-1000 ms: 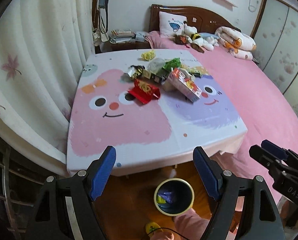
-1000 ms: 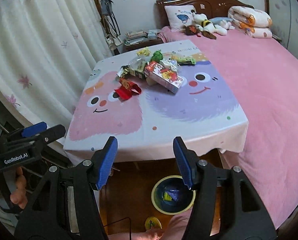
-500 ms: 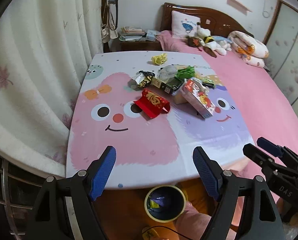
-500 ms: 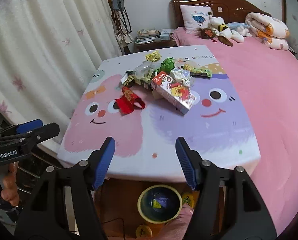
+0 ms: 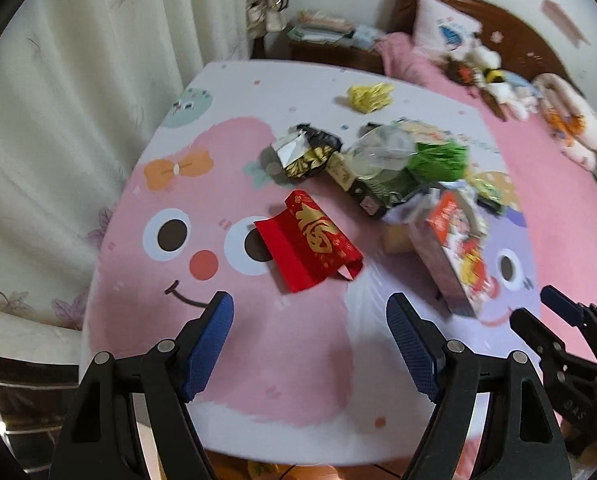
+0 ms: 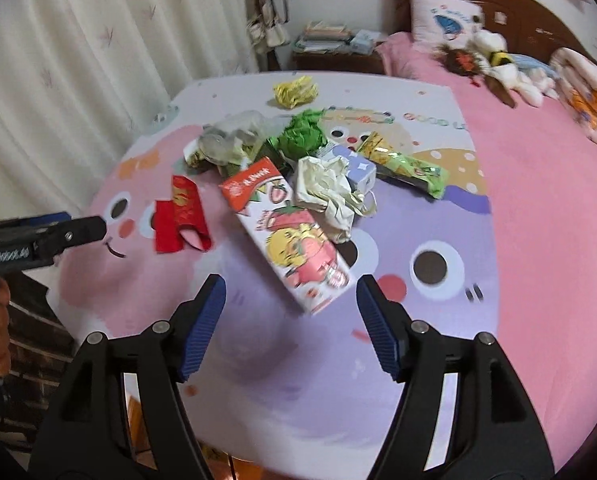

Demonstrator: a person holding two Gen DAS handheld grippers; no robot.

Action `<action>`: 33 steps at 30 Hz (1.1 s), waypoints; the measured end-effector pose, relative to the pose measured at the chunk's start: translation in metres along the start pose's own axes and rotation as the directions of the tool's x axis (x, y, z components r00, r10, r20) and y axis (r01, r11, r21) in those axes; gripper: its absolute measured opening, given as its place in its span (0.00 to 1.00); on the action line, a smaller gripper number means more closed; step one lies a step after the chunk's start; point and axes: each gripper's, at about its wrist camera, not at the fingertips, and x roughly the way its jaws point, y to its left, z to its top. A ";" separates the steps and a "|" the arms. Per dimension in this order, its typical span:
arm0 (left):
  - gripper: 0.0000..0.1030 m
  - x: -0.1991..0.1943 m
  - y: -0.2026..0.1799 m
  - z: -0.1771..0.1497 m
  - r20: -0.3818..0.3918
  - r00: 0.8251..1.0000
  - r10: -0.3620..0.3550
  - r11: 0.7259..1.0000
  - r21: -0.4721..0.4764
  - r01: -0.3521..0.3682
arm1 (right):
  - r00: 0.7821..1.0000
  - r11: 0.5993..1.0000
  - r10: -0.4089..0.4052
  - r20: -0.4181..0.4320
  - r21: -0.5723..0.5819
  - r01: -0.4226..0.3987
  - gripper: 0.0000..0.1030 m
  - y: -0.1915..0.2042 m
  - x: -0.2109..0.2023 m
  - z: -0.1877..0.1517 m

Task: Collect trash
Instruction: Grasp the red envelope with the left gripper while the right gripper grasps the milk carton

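At the bottom of each wrist view, the left tool (image 5: 309,316) and the right tool (image 6: 291,292) hover empty over the table (image 5: 298,380), fingers spread wide apart. Trash is heaped mid-frame: a red envelope (image 5: 312,246), a strawberry carton (image 6: 288,240), crumpled white paper (image 6: 330,194) touching it.

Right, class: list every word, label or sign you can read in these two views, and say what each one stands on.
"福" in gold: on the red envelope.
"GOOD L", cut off: printed on the tablecloth.
White wording on the side of the left gripper: too blurred to read.
"DAS": on the right gripper, faint.
Lettering on the strawberry drink carton: too blurred to read.
Print on the green snack wrapper: too small to read.
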 end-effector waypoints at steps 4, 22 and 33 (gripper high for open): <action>0.78 0.040 -0.005 0.018 -0.042 0.999 0.018 0.998 -0.061 -0.021 | 0.998 0.997 0.017 -0.055 -0.075 -0.022 0.64 -0.008 0.040 0.005; 0.44 0.152 -0.008 0.054 -0.205 0.978 0.039 0.983 -0.168 -0.075 | 0.980 0.985 0.086 -0.178 -0.132 -0.111 0.57 -0.005 0.119 0.016; 0.08 0.133 -0.011 0.044 -0.146 0.989 0.008 0.994 -0.106 -0.024 | 0.981 0.979 0.149 -0.120 -0.120 -0.164 0.48 0.009 0.093 0.015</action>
